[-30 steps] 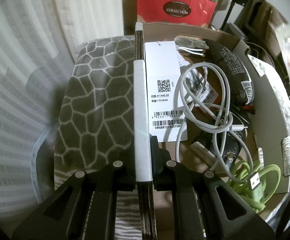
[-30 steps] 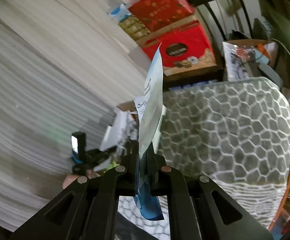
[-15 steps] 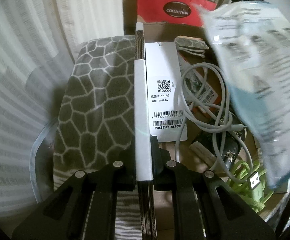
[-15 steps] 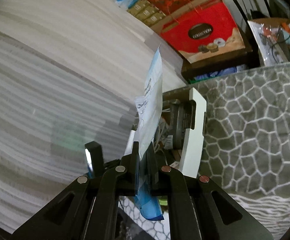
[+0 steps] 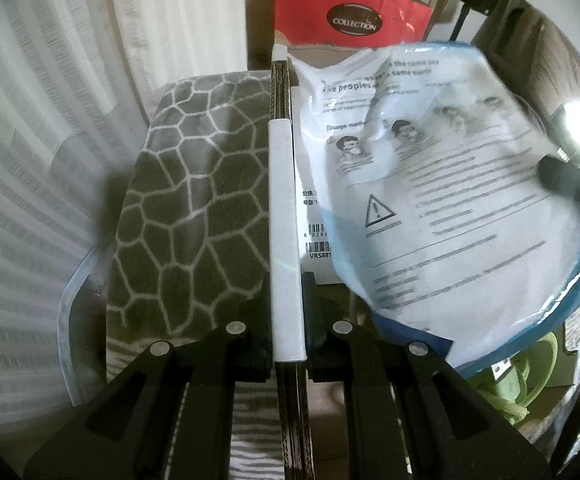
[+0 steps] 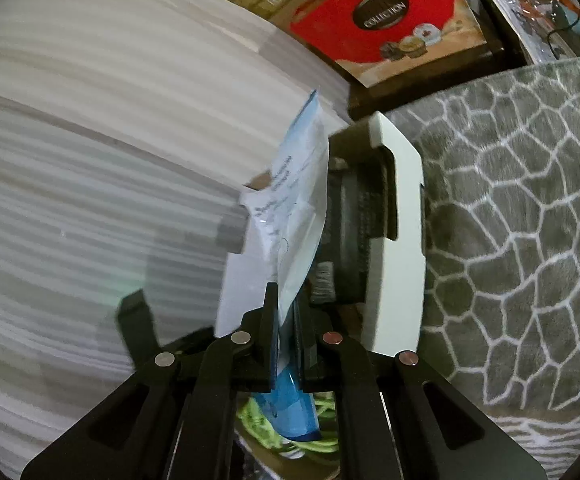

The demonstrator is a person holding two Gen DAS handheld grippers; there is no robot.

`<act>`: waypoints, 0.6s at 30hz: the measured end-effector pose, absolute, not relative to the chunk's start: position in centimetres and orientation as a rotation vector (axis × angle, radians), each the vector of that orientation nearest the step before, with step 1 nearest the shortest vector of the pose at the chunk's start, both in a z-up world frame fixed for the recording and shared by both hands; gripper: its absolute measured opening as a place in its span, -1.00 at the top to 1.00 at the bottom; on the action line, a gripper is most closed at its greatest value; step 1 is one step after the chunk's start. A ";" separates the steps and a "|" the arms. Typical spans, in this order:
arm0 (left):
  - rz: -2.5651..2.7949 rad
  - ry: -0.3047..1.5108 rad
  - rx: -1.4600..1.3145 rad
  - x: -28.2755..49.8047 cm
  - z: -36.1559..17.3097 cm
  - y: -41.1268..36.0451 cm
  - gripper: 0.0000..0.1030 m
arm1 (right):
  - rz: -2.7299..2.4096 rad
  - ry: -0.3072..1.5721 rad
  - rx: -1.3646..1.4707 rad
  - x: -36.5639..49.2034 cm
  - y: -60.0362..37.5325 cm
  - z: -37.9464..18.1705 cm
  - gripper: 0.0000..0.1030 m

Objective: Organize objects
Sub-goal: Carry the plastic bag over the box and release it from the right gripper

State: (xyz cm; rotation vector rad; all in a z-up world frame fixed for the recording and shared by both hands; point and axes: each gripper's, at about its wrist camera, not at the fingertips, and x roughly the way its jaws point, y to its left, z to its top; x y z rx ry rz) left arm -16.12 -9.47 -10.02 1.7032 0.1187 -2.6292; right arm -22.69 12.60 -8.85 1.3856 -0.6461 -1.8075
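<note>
Cardboard, edged with a strip of white tape, was what my left gripper pinched: the upright wall of the cardboard box, clamped between both fingers and running away from me toward twelve o'clock. At nine o'clock of that wall lay the grey blanket with its pale cracked pattern; at three o'clock, inside the box, a white hang tag with barcodes lay just beside the wall.

My right gripper was pressed together on the lower edge of a plastic packet, white with blue borders and printed instructions. In the left wrist view that packet hung over the open box, covering most of its contents from one o'clock round to four o'clock, with one black fingertip of my right gripper showing at its three o'clock edge. Whether the packet touched anything beneath it, I could not tell.

A lime green cord showed at five o'clock under the packet's lower corner. A red gift bag marked COLLECTION stood at twelve o'clock beyond the box.
</note>
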 end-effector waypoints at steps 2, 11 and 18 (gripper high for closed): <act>-2.630 0.120 1.703 -16.0 -10.0 -9.5 0.80 | -1.827 -0.615 1.404 -22.8 12.2 -9.2 0.91; -2.626 0.123 1.704 -15.8 -10.0 -9.6 0.80 | -1.970 -0.325 1.430 -21.0 10.0 -8.9 0.86; -2.621 0.140 1.708 -15.7 -10.0 -10.0 0.80 | -2.011 -0.112 1.436 -20.3 8.5 -7.2 0.56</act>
